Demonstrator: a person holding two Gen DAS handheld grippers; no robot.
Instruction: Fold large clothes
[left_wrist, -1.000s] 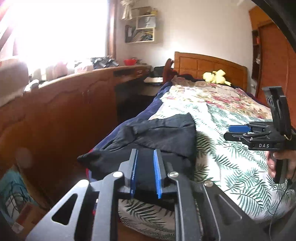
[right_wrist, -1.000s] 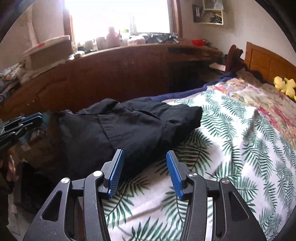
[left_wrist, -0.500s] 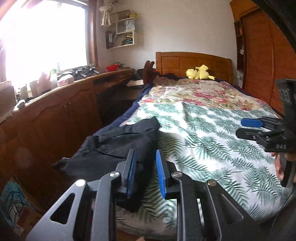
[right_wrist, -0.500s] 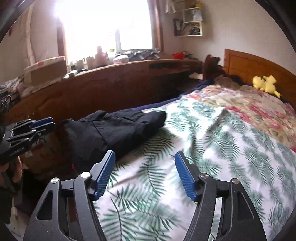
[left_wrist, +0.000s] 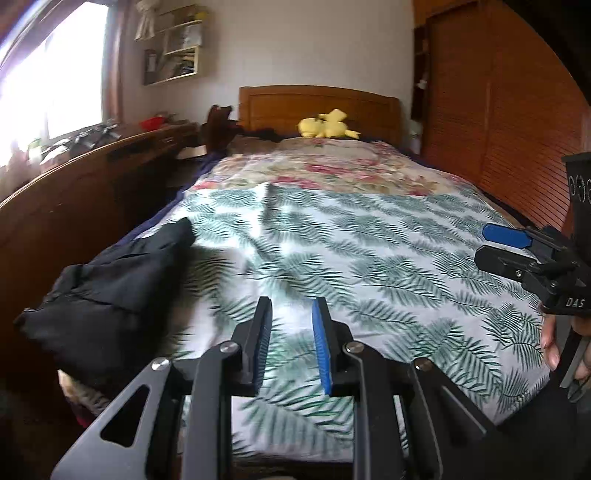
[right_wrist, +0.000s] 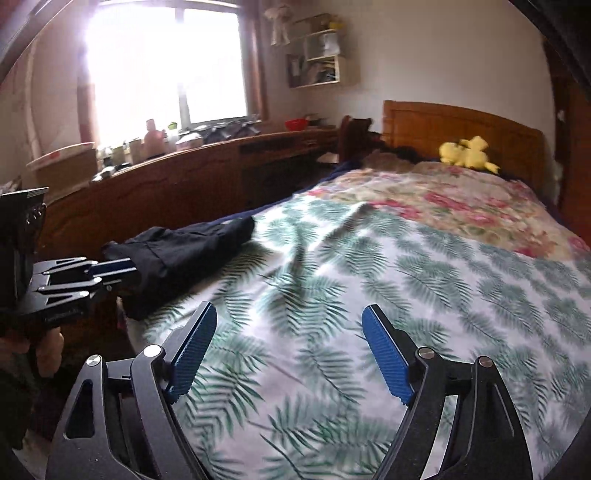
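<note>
The dark garment (left_wrist: 110, 280) lies bunched at the left edge of the bed (left_wrist: 369, 258), near the foot corner, on the palm-leaf bedspread (right_wrist: 332, 295). Part of it hangs over the side toward the long wooden worktop (right_wrist: 177, 184) that runs beside the bed. In the right wrist view its near end sits just behind the left claw's blue pad.

The left claw (left_wrist: 291, 332) is over the leaf-print spread, to the right of the garment and not touching it. Its jaws stand a narrow gap apart with only bedspread visible between them; nothing is held.

The right claw (right_wrist: 288, 347) is over the middle of the spread, well apart from the garment. Its jaws have just been opening and now stand wide apart, with nothing between them. A hand (left_wrist: 554, 343) grips its handle at the right edge of the left wrist view.

Further up, a floral quilt (left_wrist: 325, 173) covers the head half of the bed, overlapping the leaf print. A yellow soft toy (left_wrist: 325, 127) rests against the wooden headboard (left_wrist: 317, 103). A red bowl (right_wrist: 295, 123) and assorted clutter sit on the worktop under the bright window (right_wrist: 162, 74). A wall shelf (right_wrist: 321, 55) hangs beside the window. Wooden wardrobe doors (left_wrist: 498, 110) stand along the right side of the bed.
</note>
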